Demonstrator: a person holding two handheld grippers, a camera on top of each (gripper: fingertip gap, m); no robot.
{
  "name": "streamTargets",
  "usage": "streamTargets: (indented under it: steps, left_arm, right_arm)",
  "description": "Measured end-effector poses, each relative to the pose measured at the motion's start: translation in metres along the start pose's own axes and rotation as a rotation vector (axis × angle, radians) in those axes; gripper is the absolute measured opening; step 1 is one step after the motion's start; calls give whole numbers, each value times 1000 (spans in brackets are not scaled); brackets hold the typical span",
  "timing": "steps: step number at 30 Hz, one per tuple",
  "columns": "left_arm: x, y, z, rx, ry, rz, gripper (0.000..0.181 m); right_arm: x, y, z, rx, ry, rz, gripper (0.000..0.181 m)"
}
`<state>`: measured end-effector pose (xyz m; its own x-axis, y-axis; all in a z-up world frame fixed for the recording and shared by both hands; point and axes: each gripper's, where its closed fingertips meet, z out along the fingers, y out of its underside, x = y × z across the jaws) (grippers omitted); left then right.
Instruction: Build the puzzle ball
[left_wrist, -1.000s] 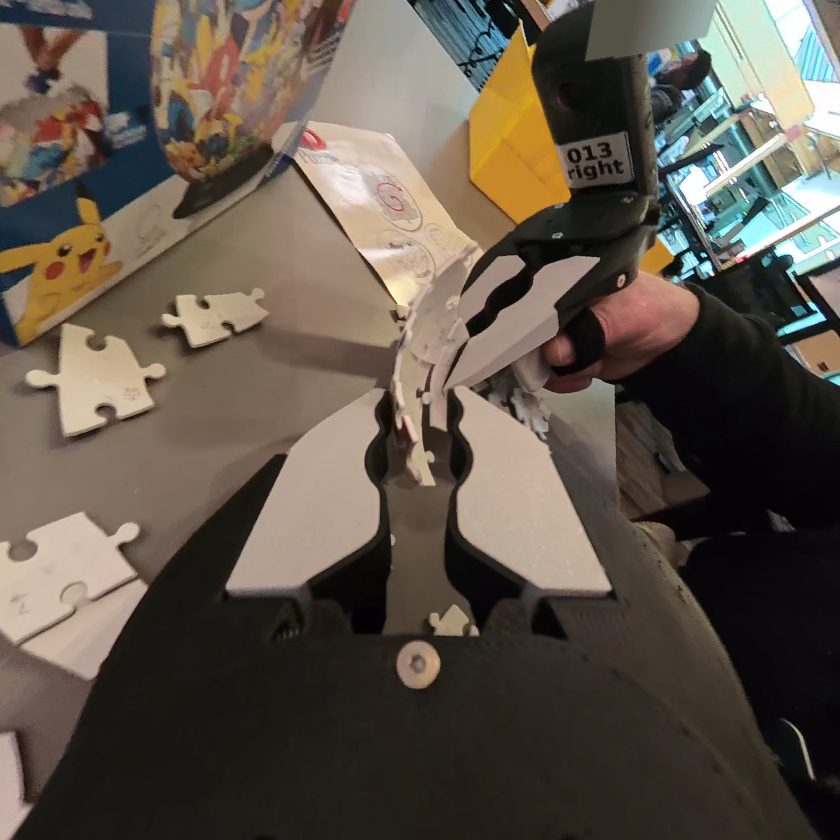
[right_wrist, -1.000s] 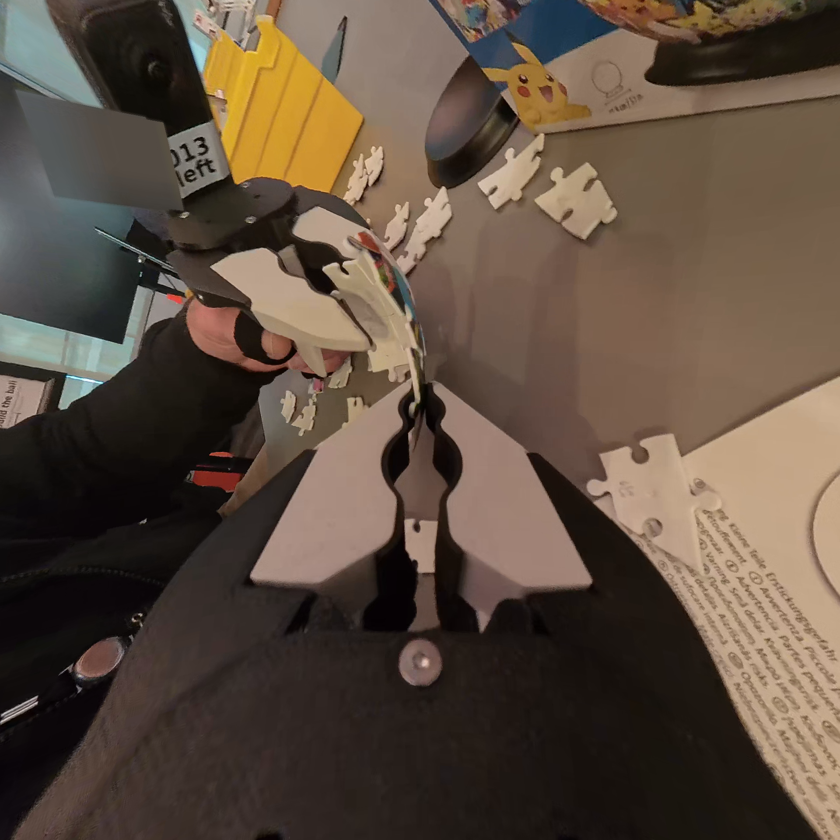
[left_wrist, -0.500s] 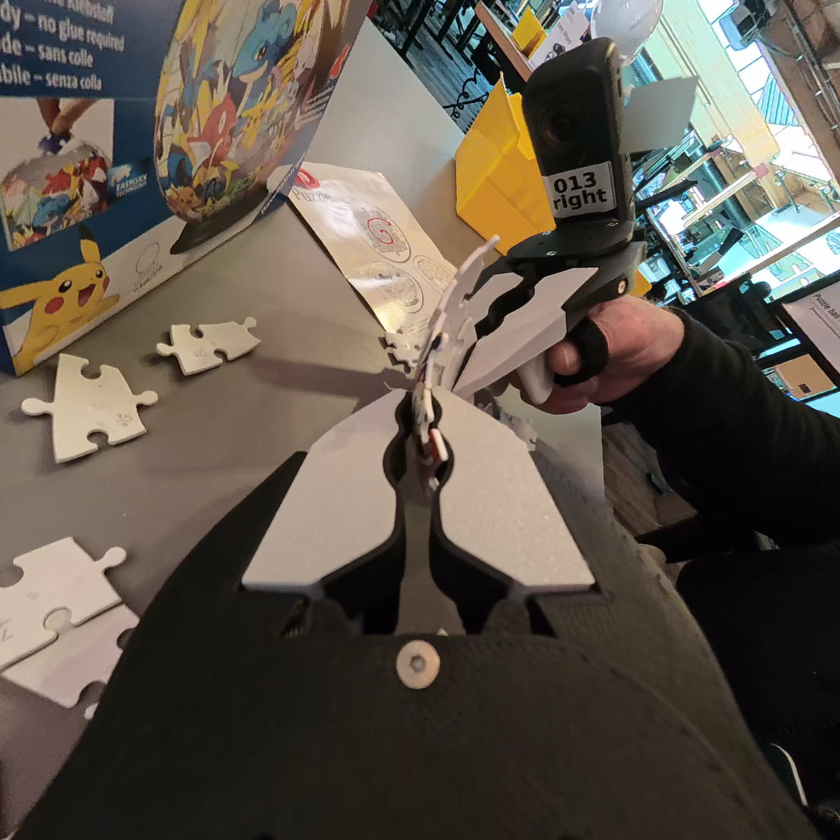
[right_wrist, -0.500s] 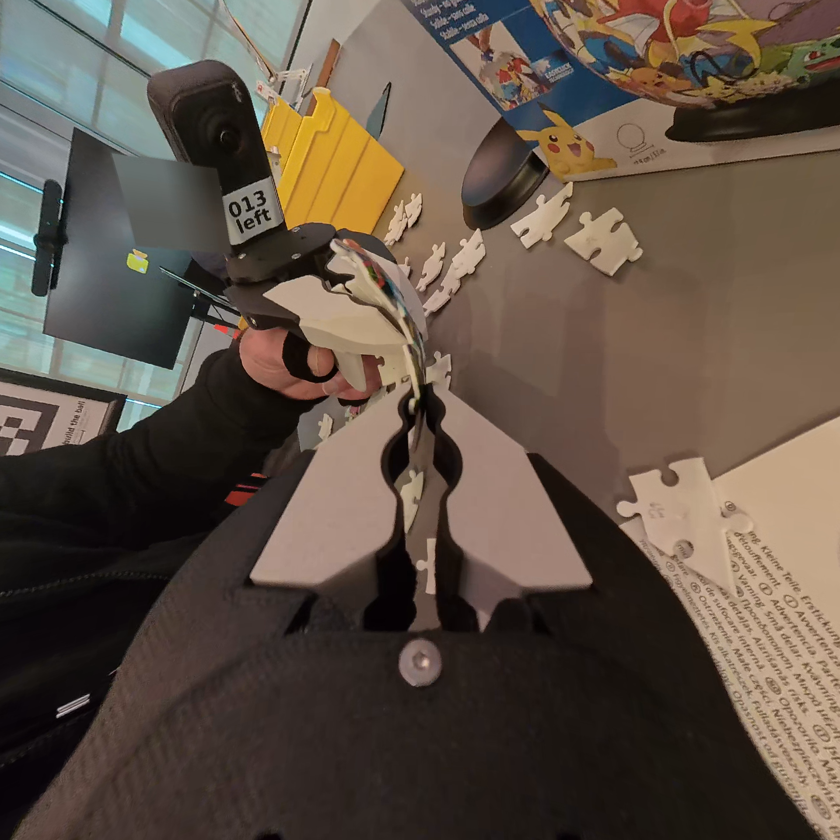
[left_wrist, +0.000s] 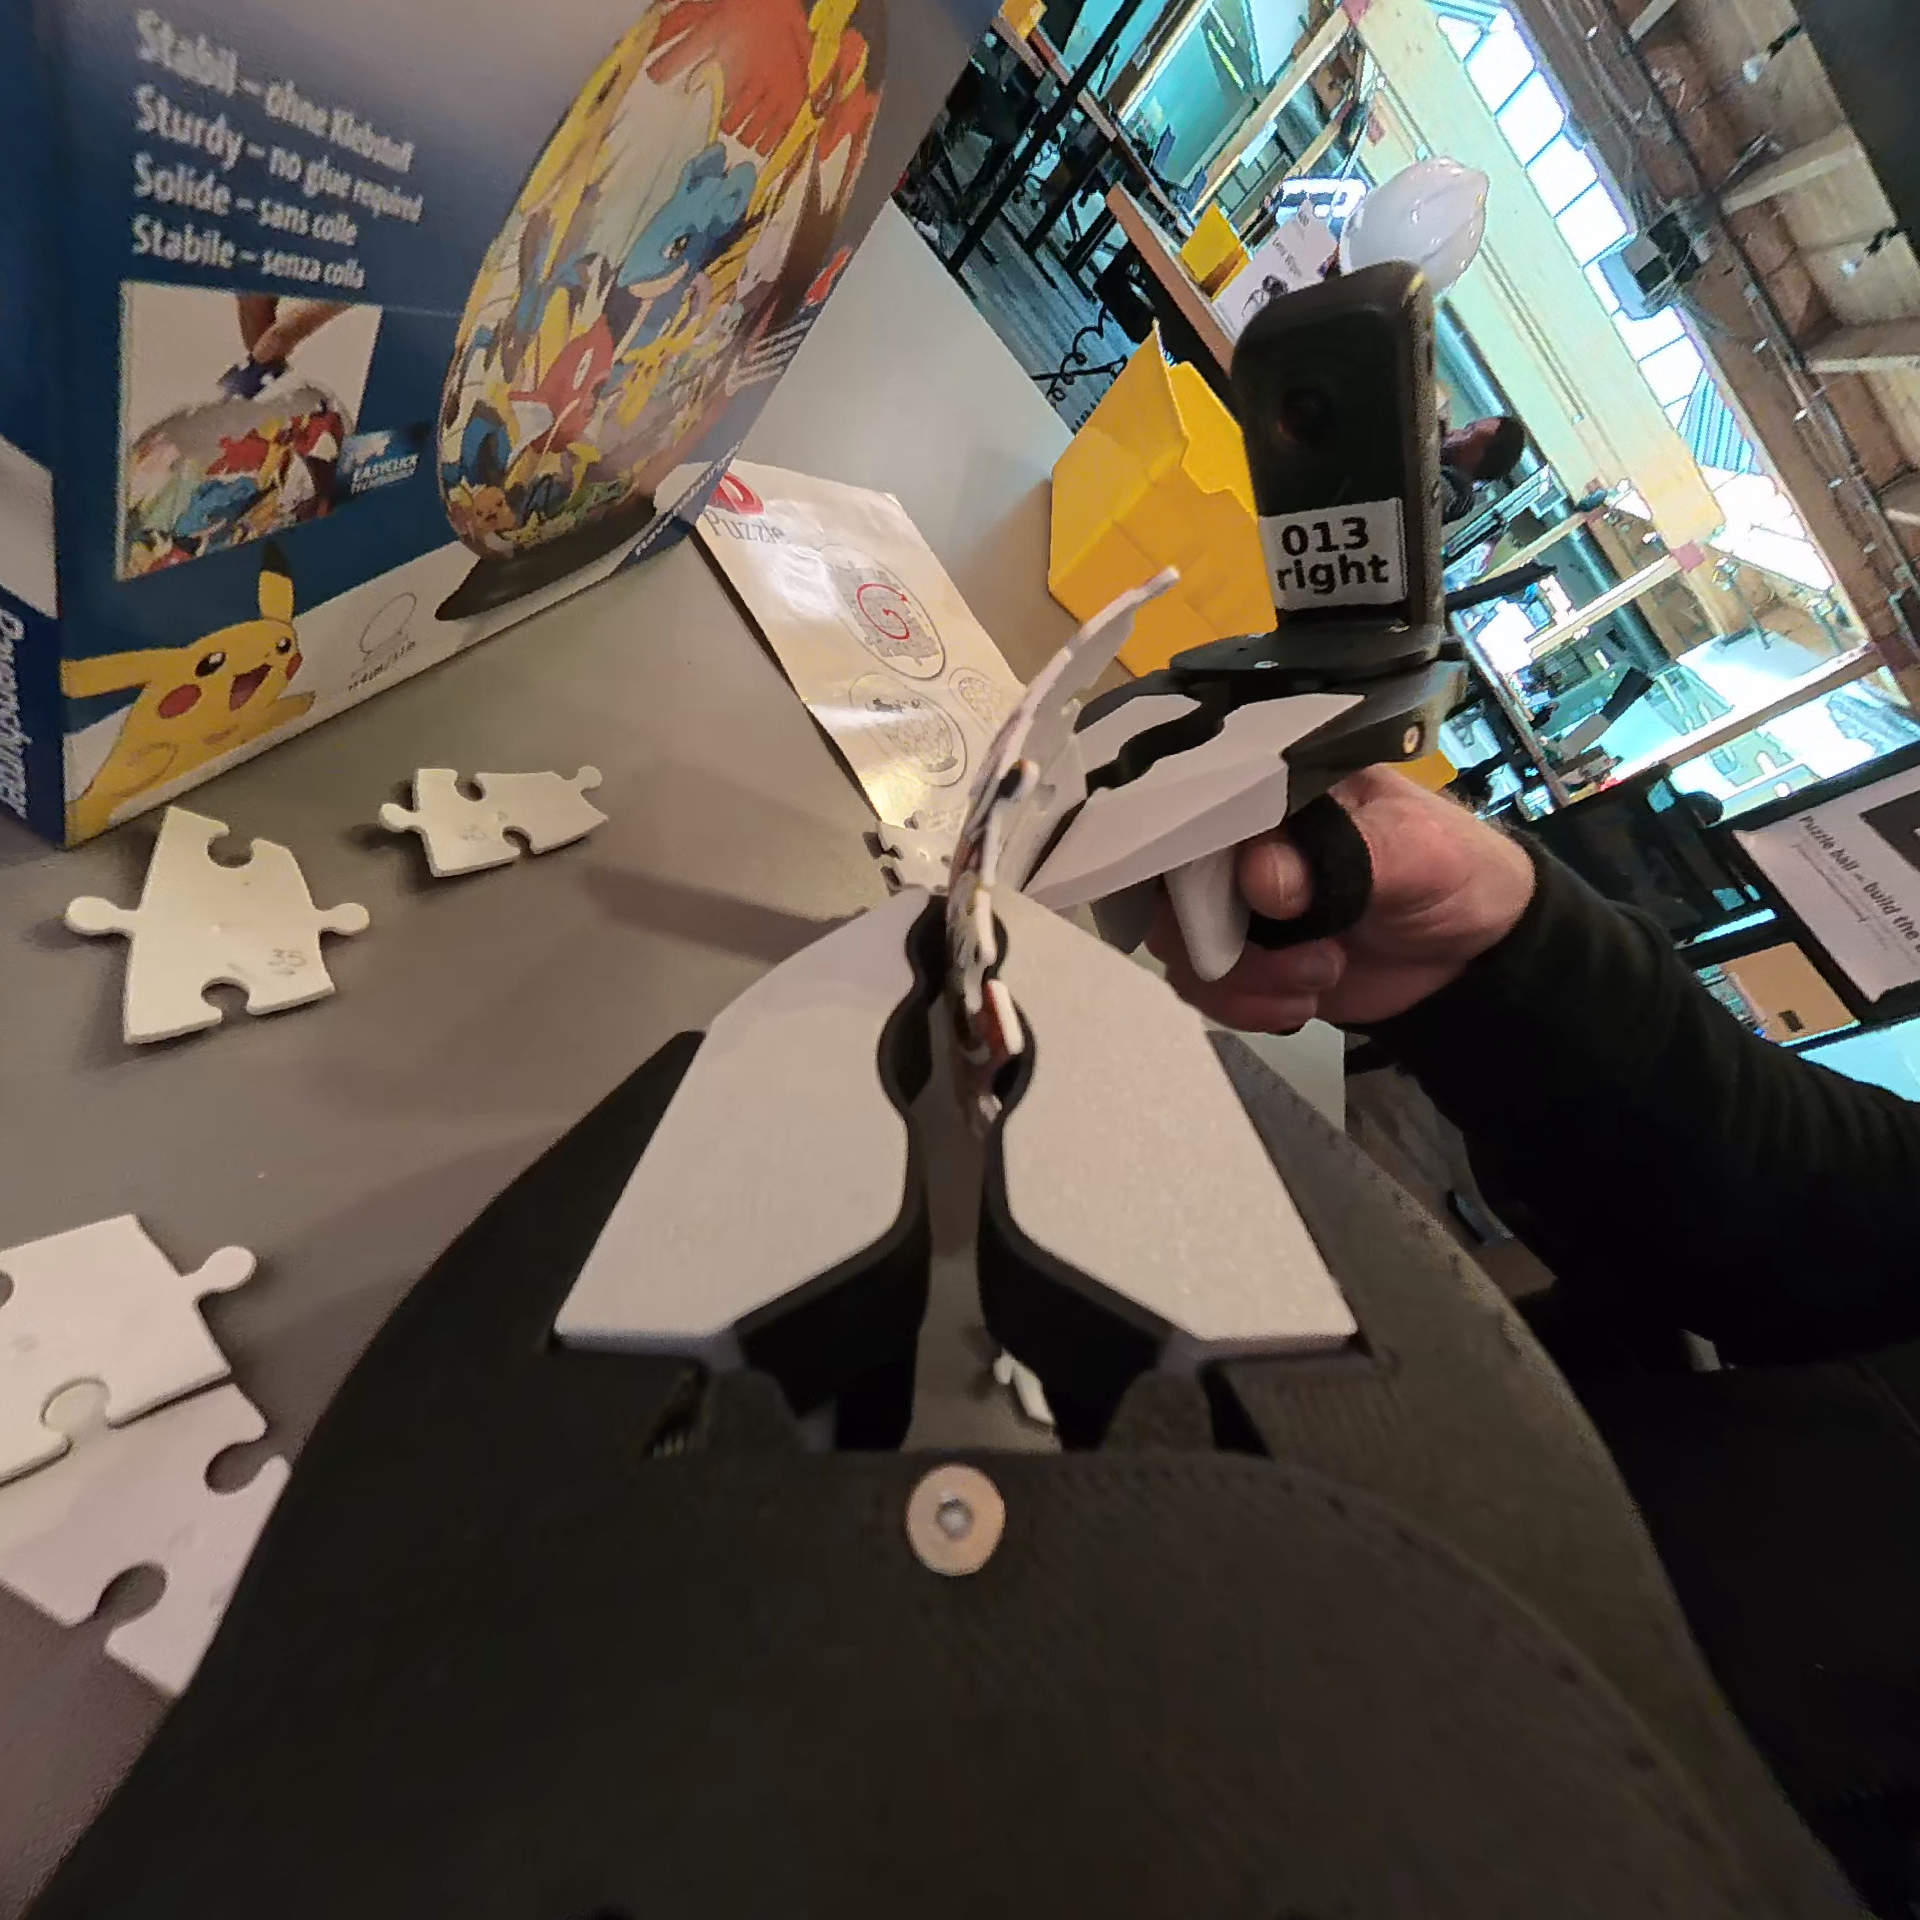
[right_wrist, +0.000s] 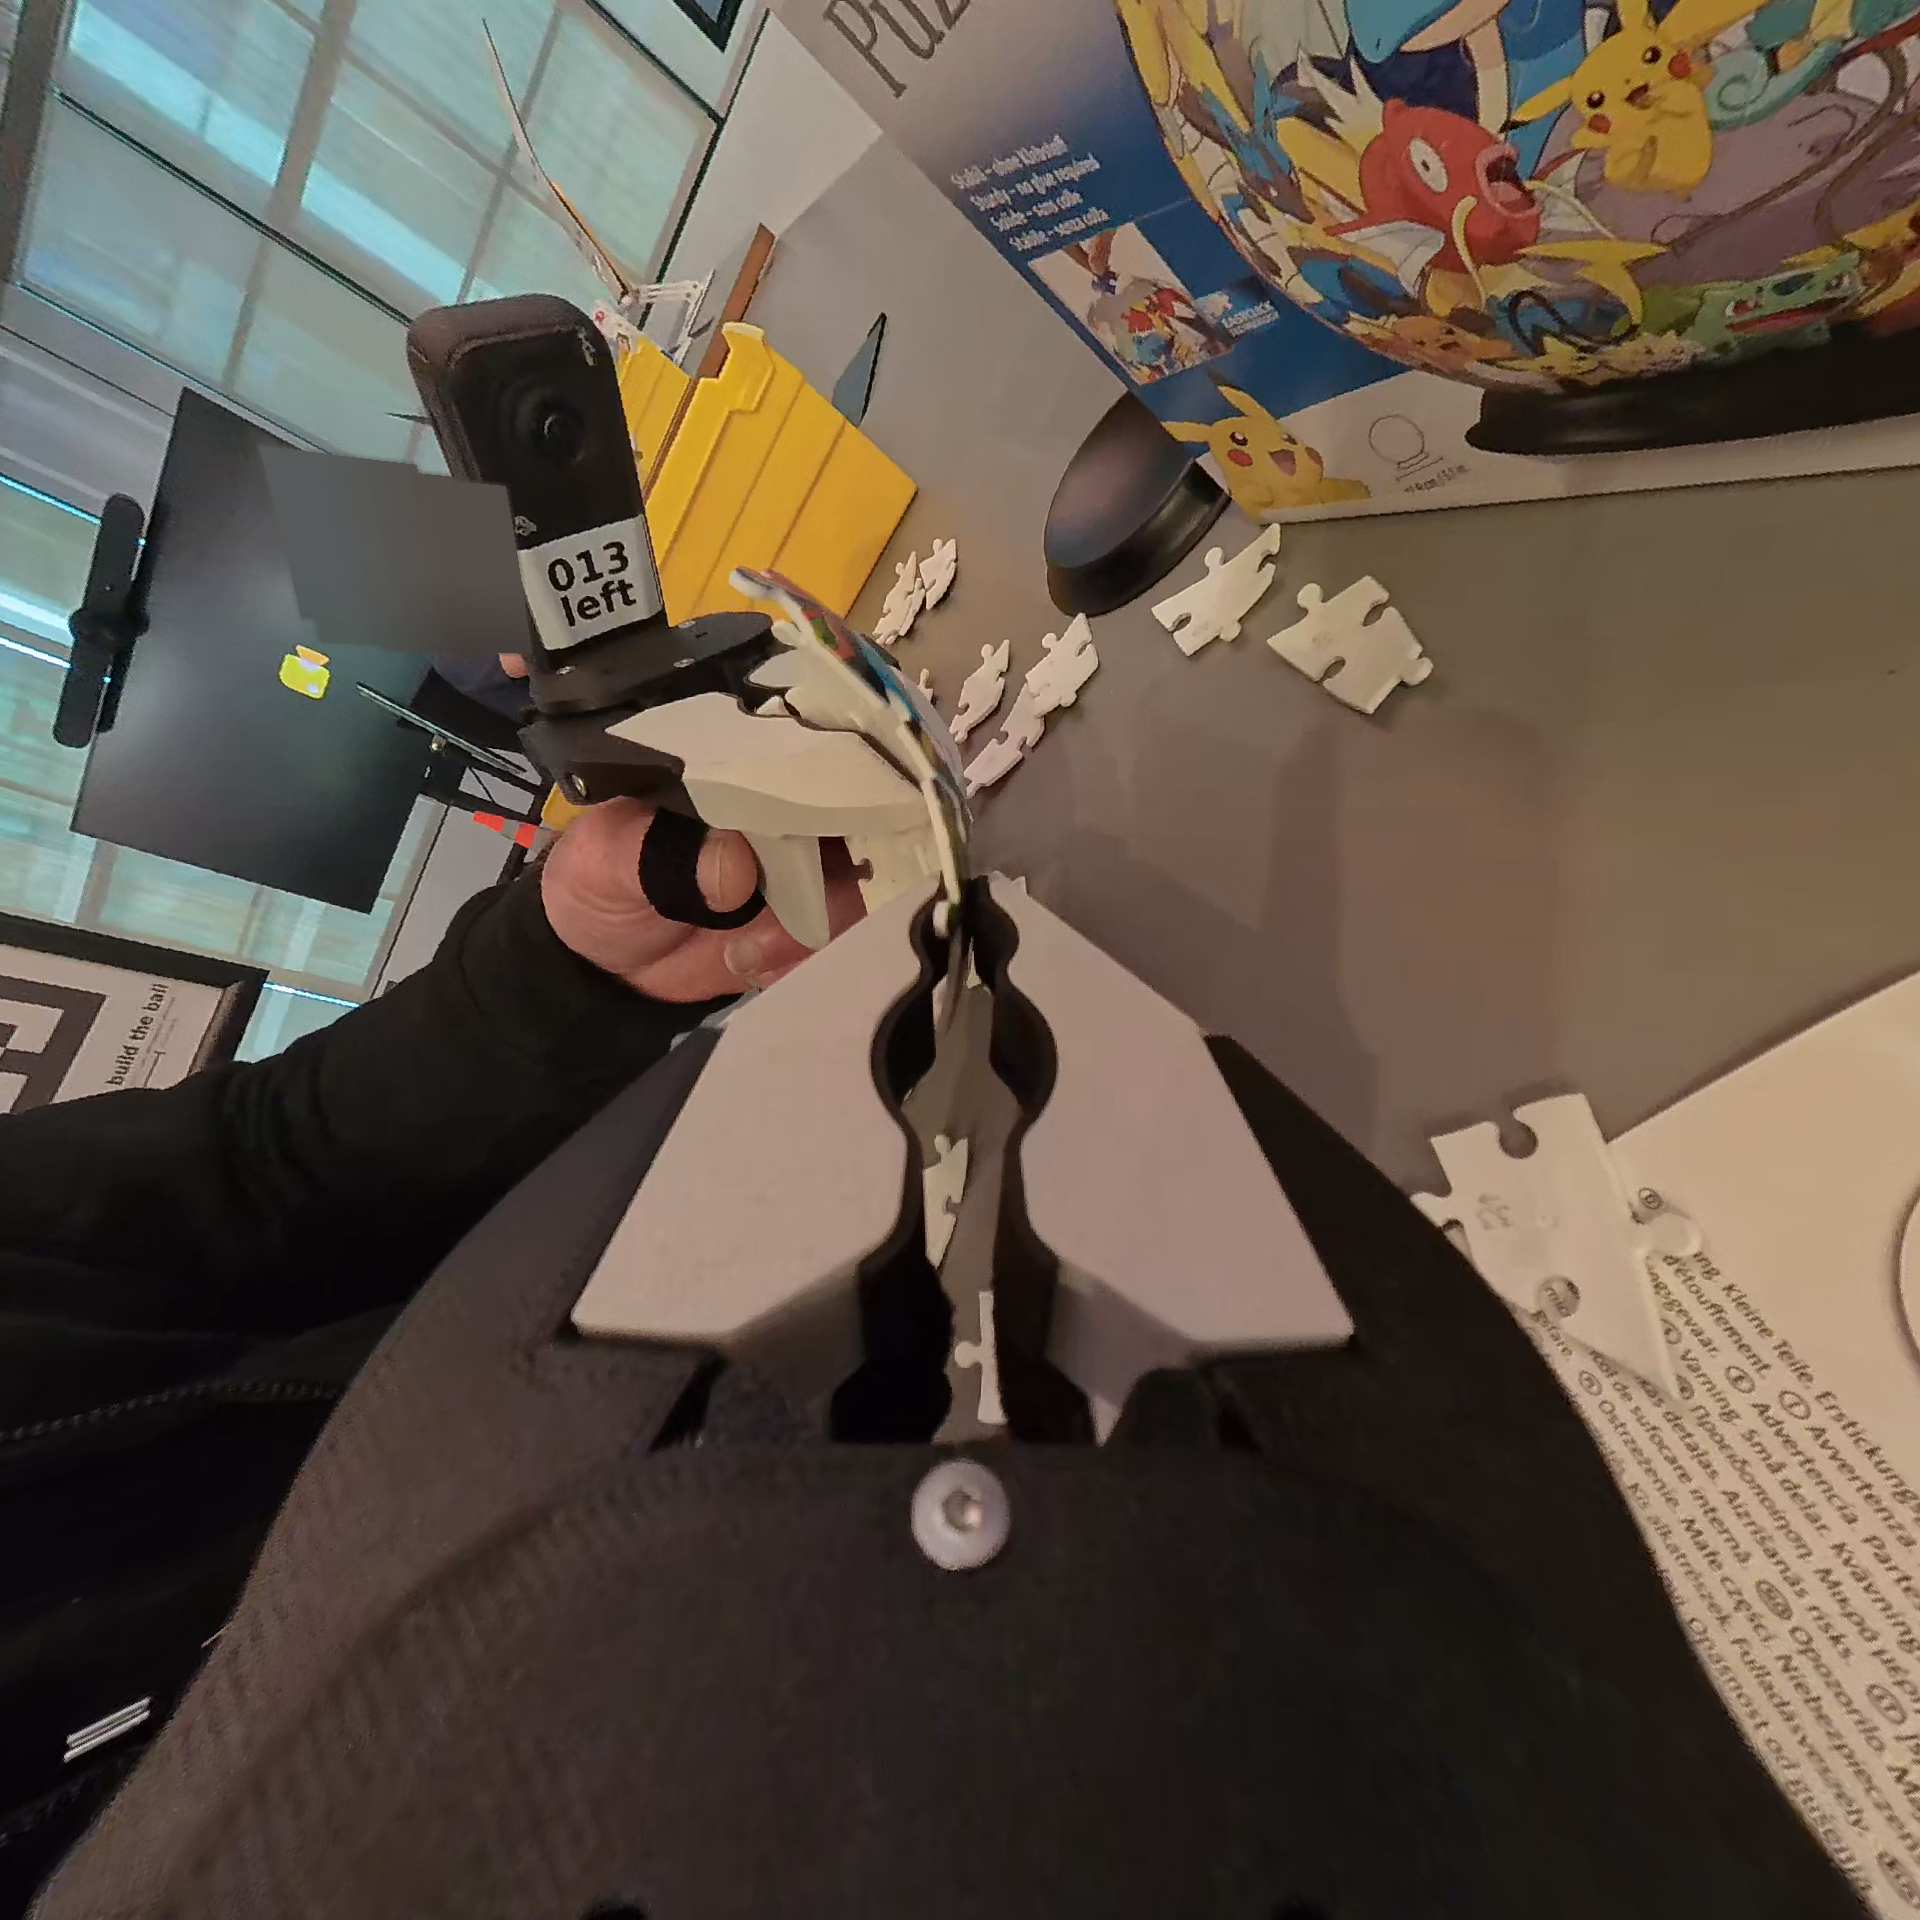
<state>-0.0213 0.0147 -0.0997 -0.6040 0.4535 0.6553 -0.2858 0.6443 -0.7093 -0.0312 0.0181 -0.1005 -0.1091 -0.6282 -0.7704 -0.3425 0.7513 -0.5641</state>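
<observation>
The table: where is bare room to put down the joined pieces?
Bare grey table lies between the two loose pieces near the puzzle box and the instruction sheet. It is crowded beside the yellow bin, where small pieces lie in a row.

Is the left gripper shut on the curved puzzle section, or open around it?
Shut on it: the left gripper's tips pinch the section's lower edge. The right gripper clamps the same section from the other side.
</observation>
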Motion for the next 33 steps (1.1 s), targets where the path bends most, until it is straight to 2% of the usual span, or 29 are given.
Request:
streamTargets:
  steps: [9, 18, 33]
  left_arm:
    - [2, -6, 0, 59, 19, -73, 3]
    - [9, -14, 0, 110, 45, -103, 3]
    - [11, -21, -1, 166, 34, -78, 3]
  right_arm:
    - [-4, -11, -1, 68, -11, -24, 1]
    - [-11, -5, 2, 25, -30, -65, 2]
    - [-14, -14, 0, 103, -115, 57, 0]
